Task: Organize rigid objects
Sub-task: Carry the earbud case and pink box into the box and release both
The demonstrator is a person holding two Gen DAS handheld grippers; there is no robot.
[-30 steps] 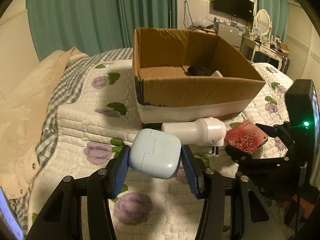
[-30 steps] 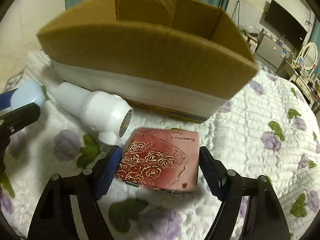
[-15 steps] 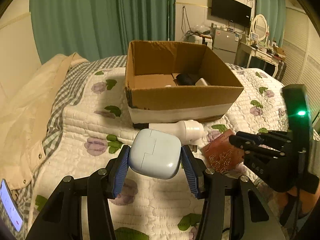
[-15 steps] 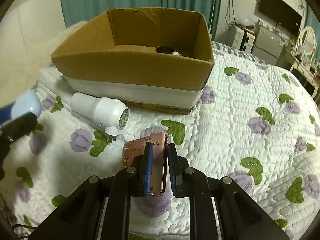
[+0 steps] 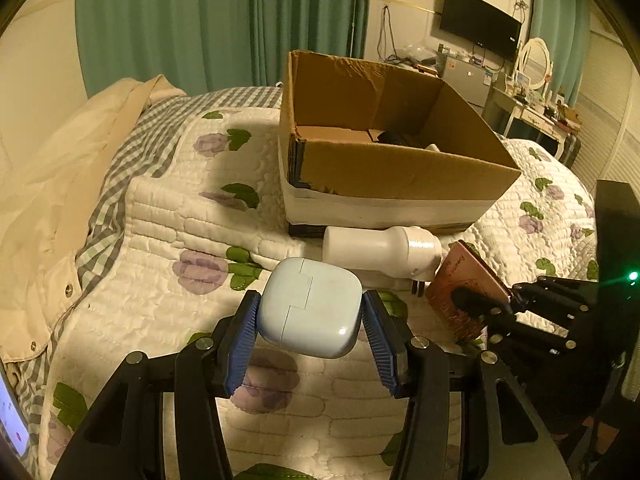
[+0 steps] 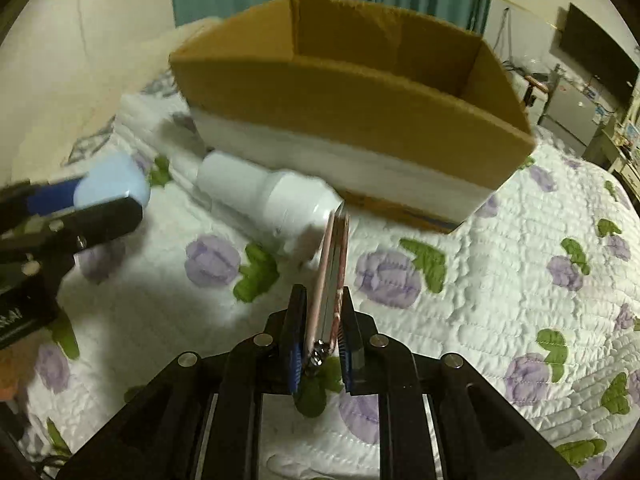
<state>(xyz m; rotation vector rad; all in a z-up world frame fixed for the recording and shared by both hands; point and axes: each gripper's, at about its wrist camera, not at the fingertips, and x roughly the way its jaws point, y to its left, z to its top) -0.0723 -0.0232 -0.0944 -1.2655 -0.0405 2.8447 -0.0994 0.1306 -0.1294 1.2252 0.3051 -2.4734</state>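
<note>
Left gripper (image 5: 310, 334) clamps pale-blue case (image 5: 310, 307): smooth, likely slippery. Right gripper (image 6: 320, 344) pinches rose tin (image 6: 330, 272) edgewise: stiff, thin; grip its flat faces.

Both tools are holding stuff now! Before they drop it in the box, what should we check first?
1. Left tool grips the pale blue case on both sides: ok.
2. Right tool pinches the pink rose-pattern case edge-on: ok.
3. Cardboard box open on top: ok.
4. Room inside the box: ok; a dark object sits at the far side.
5. White bottle-shaped plug device lies in front of the box, in the path: not ok.
6. How firm either grip is: cannot tell.
</note>
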